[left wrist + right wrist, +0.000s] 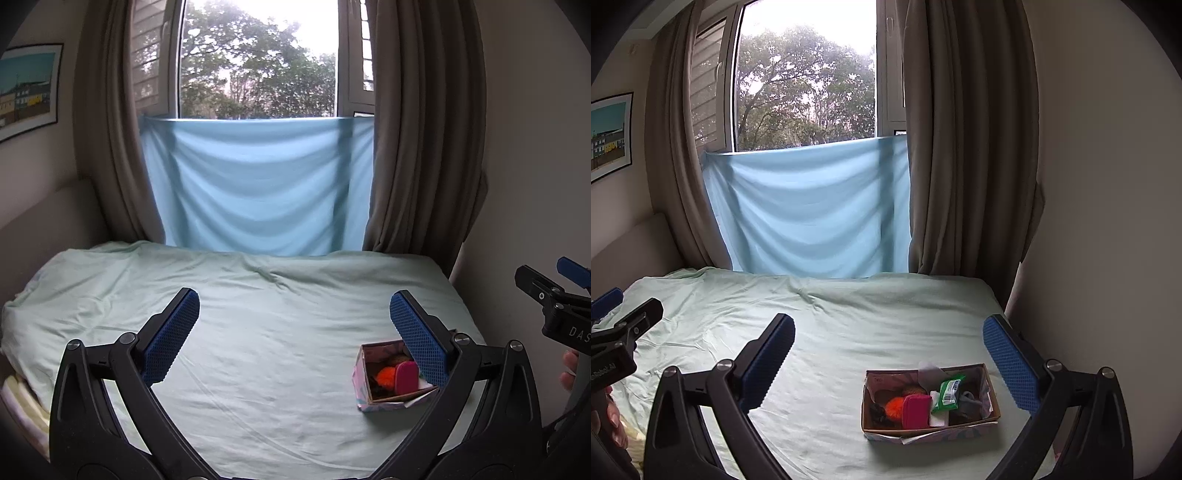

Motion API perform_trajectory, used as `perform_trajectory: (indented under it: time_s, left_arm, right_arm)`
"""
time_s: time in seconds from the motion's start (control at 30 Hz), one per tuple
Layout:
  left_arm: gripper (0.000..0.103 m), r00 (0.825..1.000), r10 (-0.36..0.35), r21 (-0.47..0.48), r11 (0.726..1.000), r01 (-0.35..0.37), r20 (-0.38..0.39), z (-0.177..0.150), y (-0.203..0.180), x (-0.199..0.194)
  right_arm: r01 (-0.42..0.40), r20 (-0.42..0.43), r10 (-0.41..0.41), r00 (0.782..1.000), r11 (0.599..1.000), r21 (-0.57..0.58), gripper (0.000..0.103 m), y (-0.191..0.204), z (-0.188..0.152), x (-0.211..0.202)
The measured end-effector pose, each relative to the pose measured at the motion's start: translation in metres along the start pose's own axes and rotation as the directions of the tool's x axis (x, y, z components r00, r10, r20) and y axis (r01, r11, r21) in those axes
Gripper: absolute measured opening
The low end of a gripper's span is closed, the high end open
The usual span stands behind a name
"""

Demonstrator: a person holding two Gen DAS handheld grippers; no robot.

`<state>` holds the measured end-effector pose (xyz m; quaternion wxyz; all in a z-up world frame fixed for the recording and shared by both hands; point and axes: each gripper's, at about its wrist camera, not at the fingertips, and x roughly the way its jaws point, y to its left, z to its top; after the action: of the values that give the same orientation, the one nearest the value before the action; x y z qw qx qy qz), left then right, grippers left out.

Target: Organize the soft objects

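Pale green sheet covers the bed (849,332). At lower right of the frame sits a cardboard box (929,430) holding the soft objects (916,408). My left tool (293,332) and right tool (888,360) hover wide, empty. Either sorting is finished, or unpacking comes next.

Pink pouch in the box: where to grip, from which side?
Grip the pink pouch by its upper edge, coming straight down from above. It stands on edge, wedged between the orange pompom and the green packet, so the box walls block any side approach. The right gripper looks nearest, fingers open.
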<state>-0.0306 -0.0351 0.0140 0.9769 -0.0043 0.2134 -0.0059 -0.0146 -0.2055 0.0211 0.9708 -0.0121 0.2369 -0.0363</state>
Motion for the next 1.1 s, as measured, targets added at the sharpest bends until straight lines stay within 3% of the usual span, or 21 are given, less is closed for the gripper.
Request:
perform_trajectory:
  time_s: [1.1]
  left_arm:
    - [0.103, 1.000, 0.005, -0.005, 1.000, -0.005, 0.007, -0.0050, -0.0020, 0.0022]
  right_arm:
    - [-0.007, 0.008, 0.007, 1.000, 1.000, -0.002, 0.102, 0.0028, -0.0007, 0.0043]
